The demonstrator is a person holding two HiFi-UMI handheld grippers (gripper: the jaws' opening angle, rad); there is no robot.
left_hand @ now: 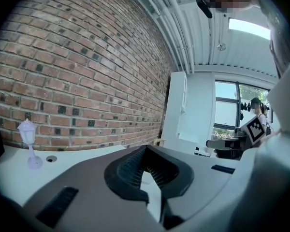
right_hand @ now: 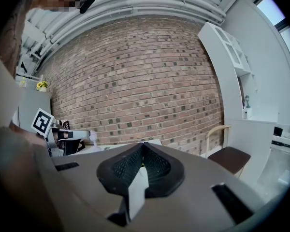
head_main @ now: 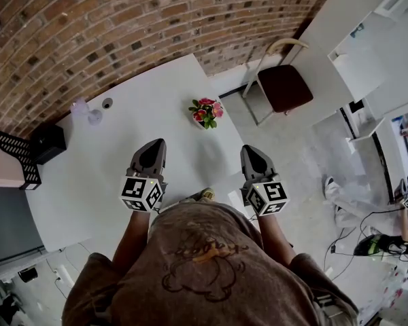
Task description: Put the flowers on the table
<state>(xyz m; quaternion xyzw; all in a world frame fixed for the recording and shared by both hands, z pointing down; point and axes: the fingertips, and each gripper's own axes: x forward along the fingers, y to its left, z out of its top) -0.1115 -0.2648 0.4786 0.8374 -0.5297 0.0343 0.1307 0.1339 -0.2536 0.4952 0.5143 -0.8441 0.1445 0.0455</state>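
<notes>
Our brown shirt [head_main: 204,263] is closest. Just past it we hold the left gripper [head_main: 153,145] and the right gripper [head_main: 250,150] side by side by the near edge of the white table [head_main: 88,182]. Both have their jaws pressed together, with nothing in them. Farther on, the flowers [head_main: 205,111] stand on the table by its right edge. A little lamp [head_main: 81,109] stands by the far edge, below the brick wall [head_main: 88,26].

The near half of the table [head_main: 109,182] lies bare, giving open passage up to the flowers [head_main: 205,112] at its far right. A small lamp [head_main: 81,109] and a black box [head_main: 47,143] stand far left, and the brick wall [head_main: 122,26] closes off the back.
</notes>
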